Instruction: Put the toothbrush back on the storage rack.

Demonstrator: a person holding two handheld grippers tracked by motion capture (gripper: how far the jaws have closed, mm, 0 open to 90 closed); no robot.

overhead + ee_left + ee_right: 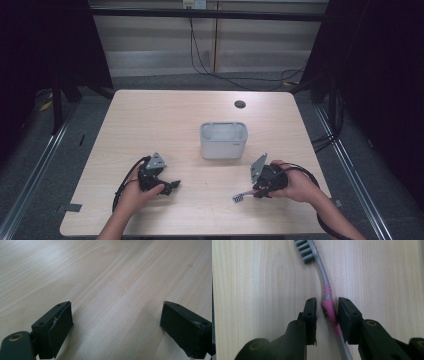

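Two tongs sit low over a pale wood desk (150, 115), one per hand. Left tongs (169, 187), at desk's left front, are released, jaws wide w/ bare wood between. Mid-desk, farther back, stands a white tub (224, 140), top open. Right tongs (326, 315) sit around a toothbrush (322, 282) lying flat at right front; jaws not fully closed, left one shows a gap, right one touches pink grip. Risk, as I judge: handle sits off-centre & angled, so squeezing may twist or flick it out.
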